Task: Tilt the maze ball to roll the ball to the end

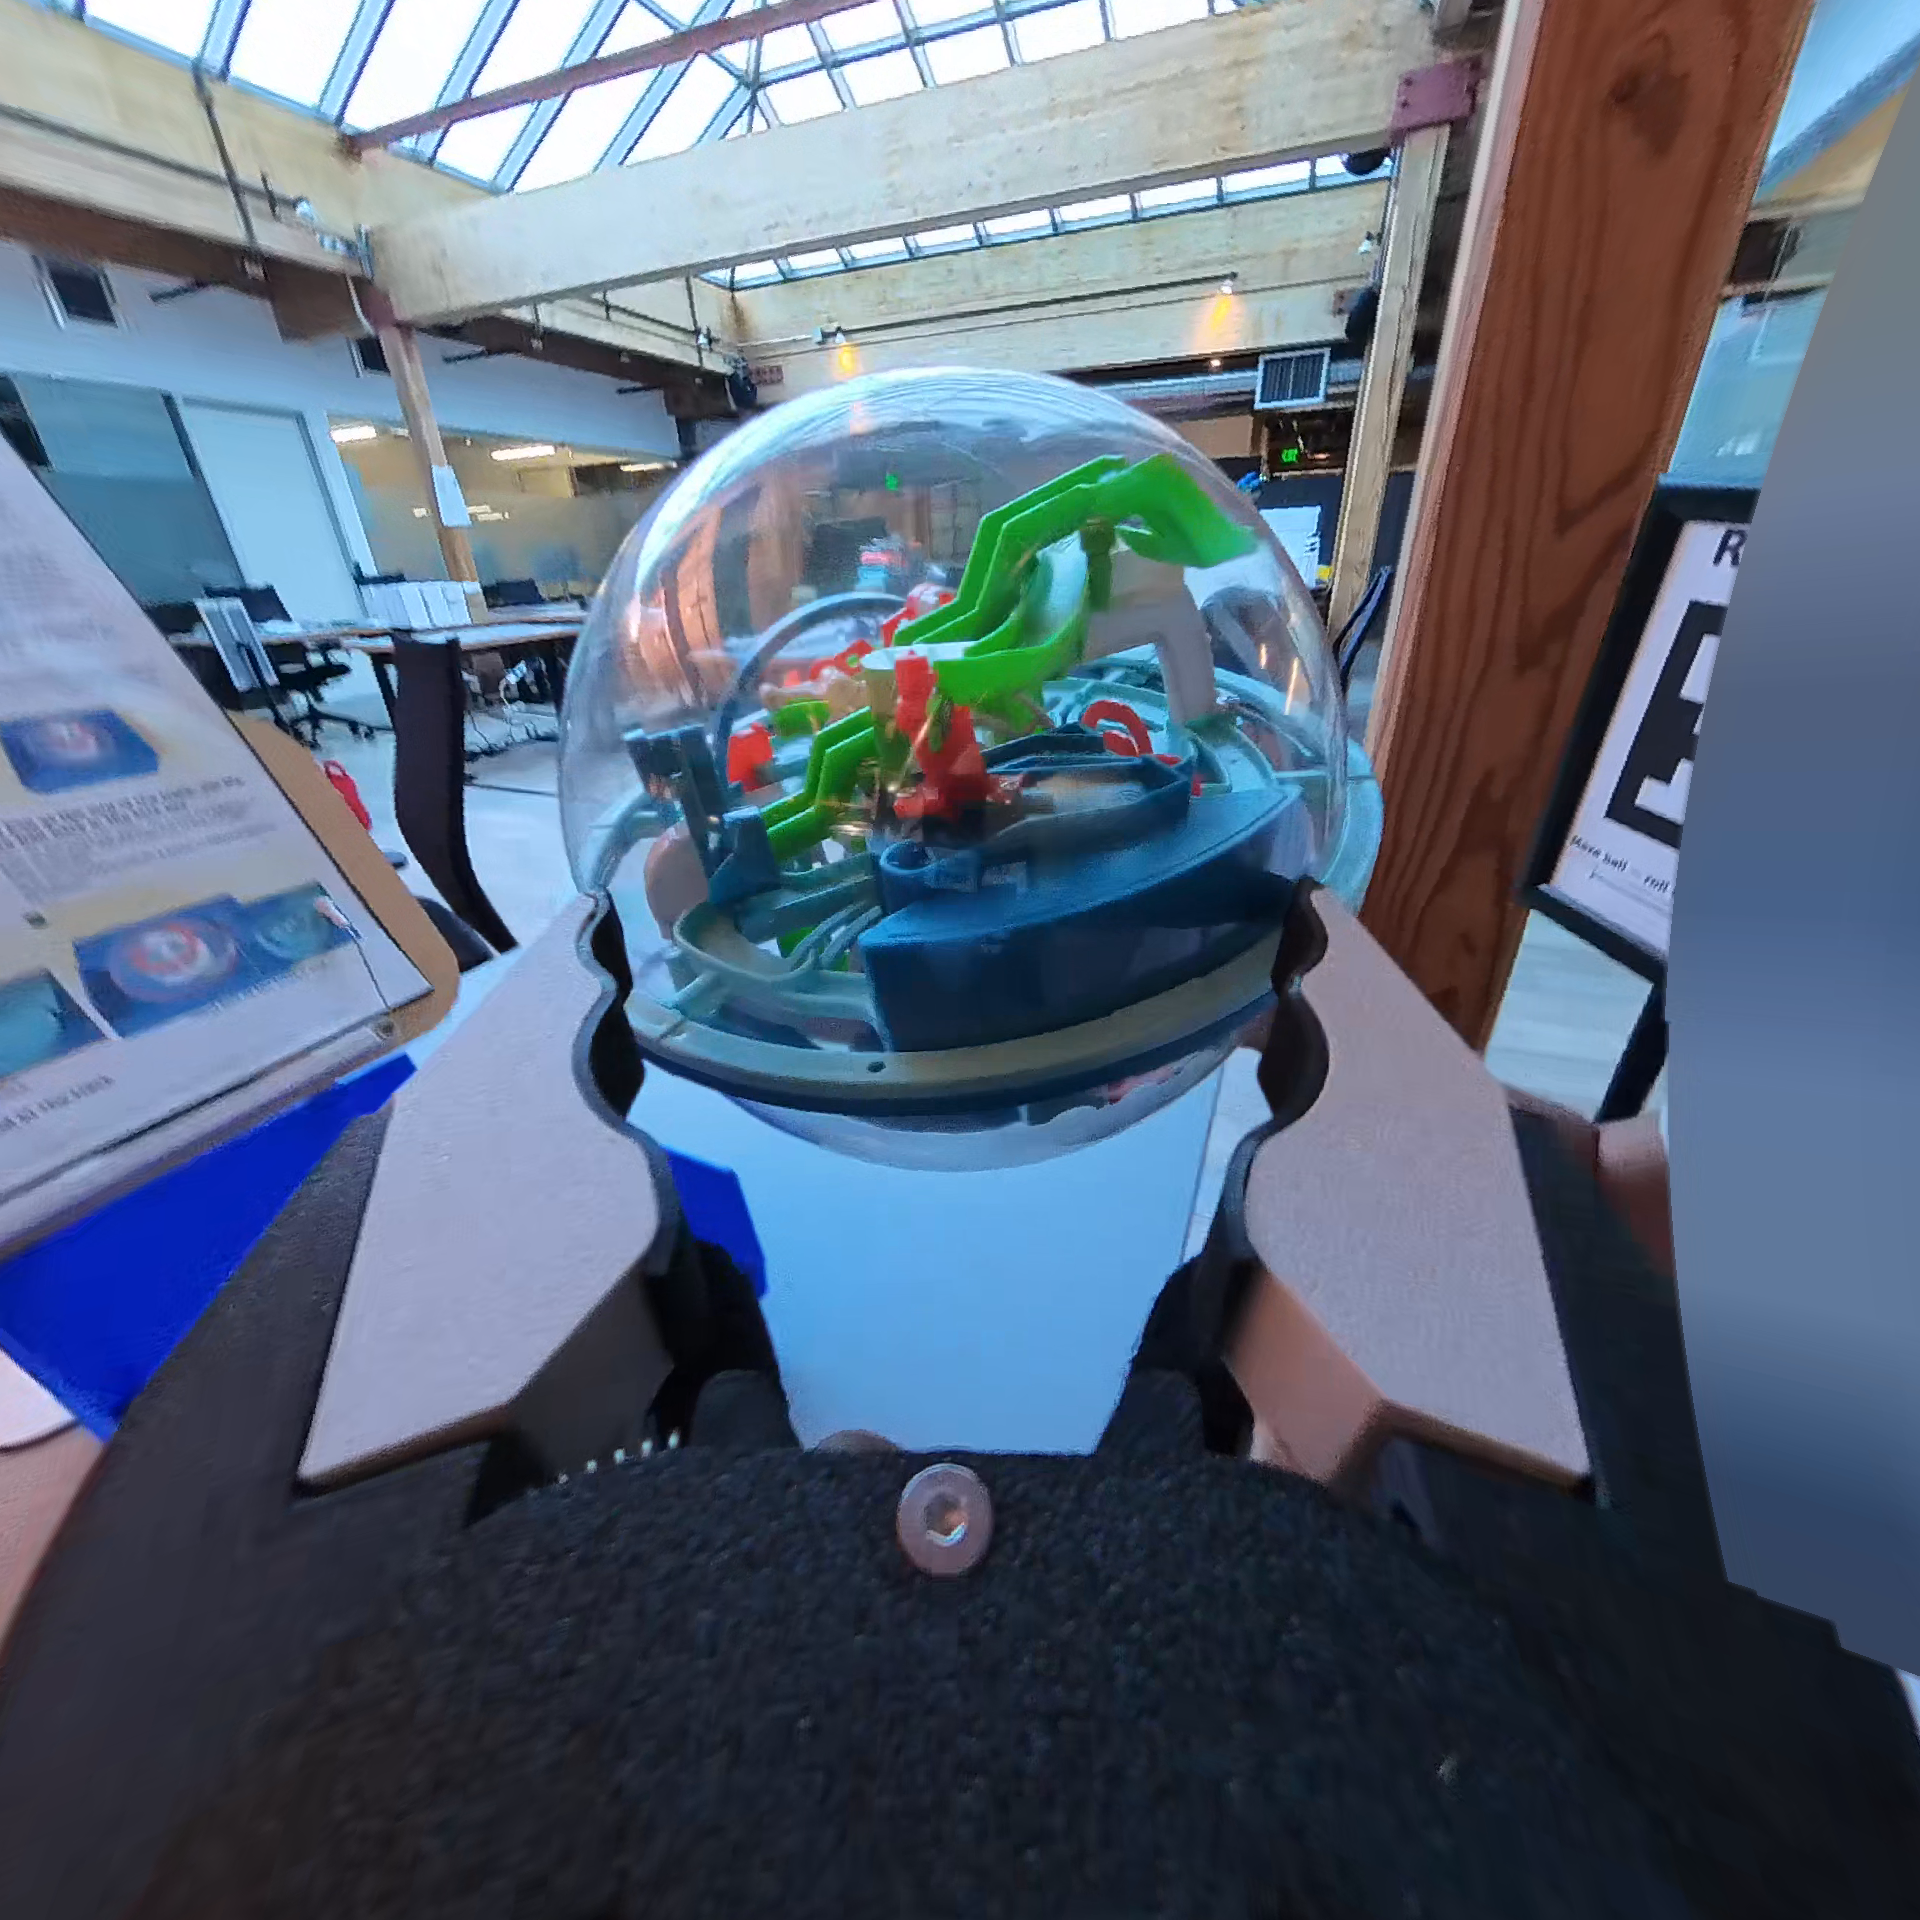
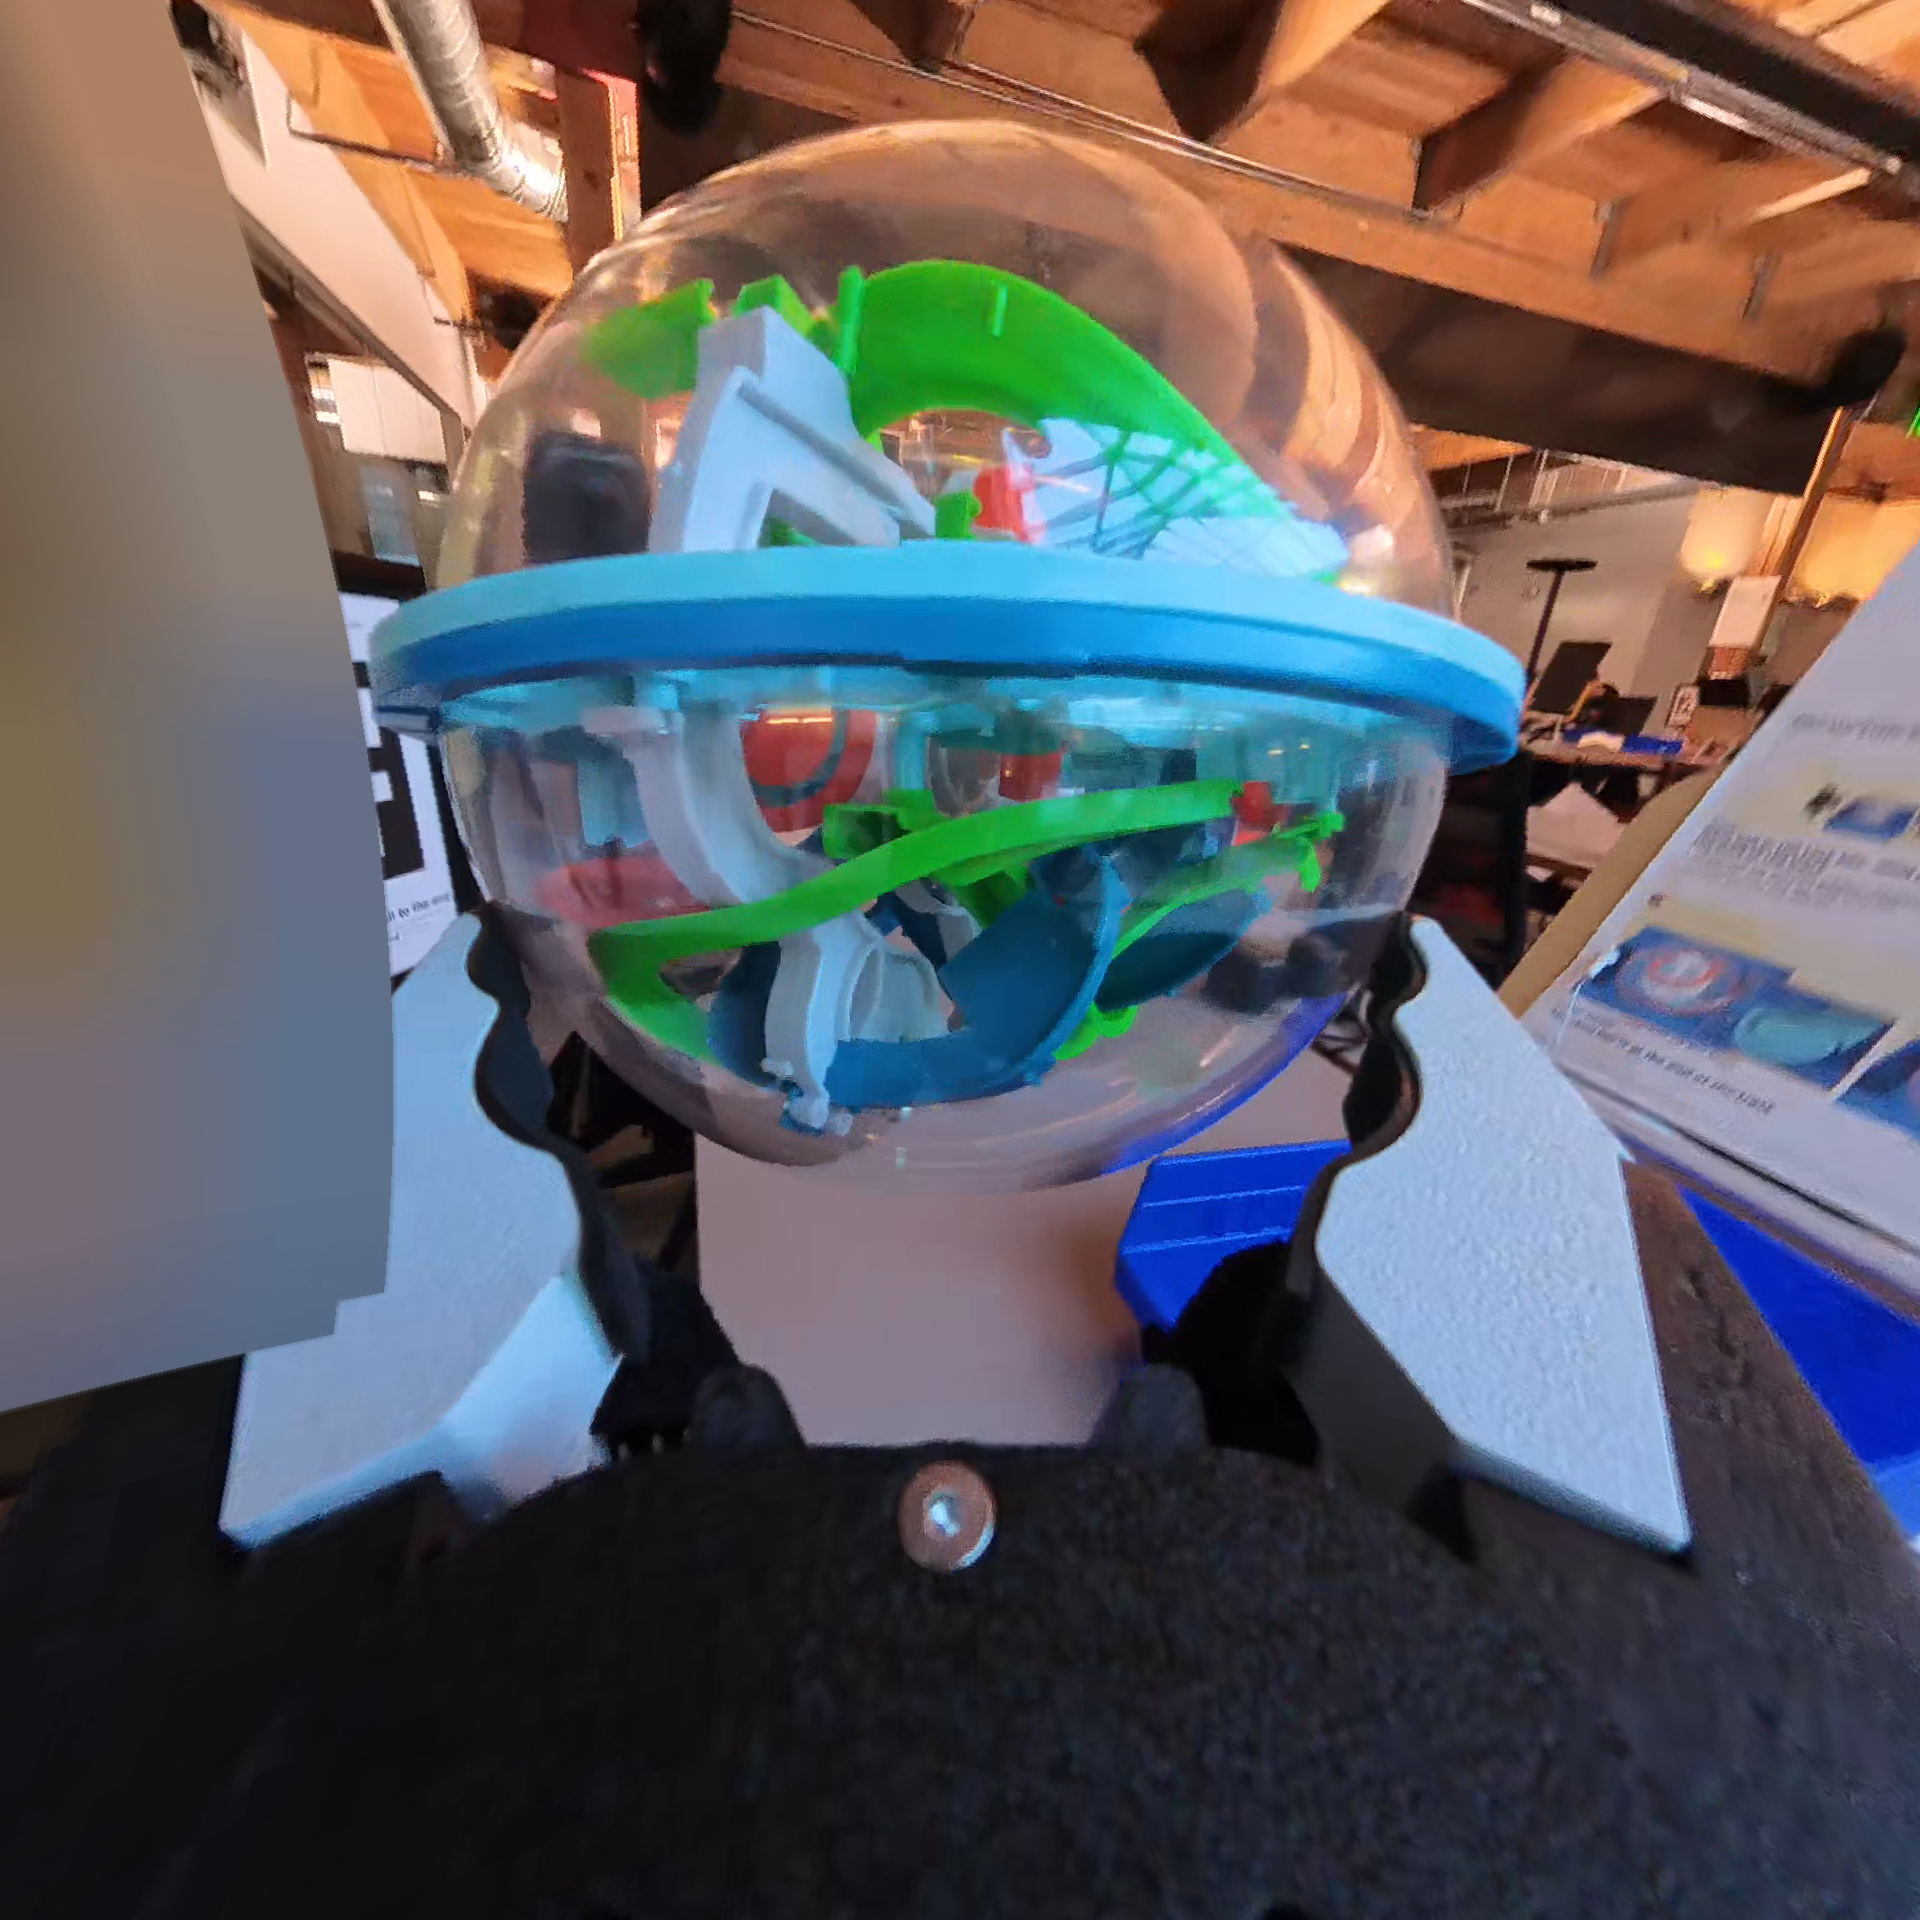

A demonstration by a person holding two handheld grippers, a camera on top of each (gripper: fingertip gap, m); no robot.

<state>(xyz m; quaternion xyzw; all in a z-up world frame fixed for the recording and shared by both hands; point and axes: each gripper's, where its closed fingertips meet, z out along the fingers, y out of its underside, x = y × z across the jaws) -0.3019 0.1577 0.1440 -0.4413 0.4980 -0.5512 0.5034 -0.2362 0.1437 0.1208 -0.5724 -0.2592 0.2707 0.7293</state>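
The maze ball [image 2: 940, 665], a clear rigid sphere full of coloured tracks, is held up off the table between both tools. The right gripper [image 2: 940, 997] clamps its lower half; the left gripper [image 1: 951, 966] clamps it near the ring. It looks light, smooth and slippery, so grip below the blue ring [image 2: 935, 634]. The small ball inside cannot be made out.

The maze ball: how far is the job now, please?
Done: the maze ball is lifted and clamped between both tools, left tool and right tool. In hand: tilting; its blue rim slopes. Left: rolling the small ball to the end; I cannot spot it inside.
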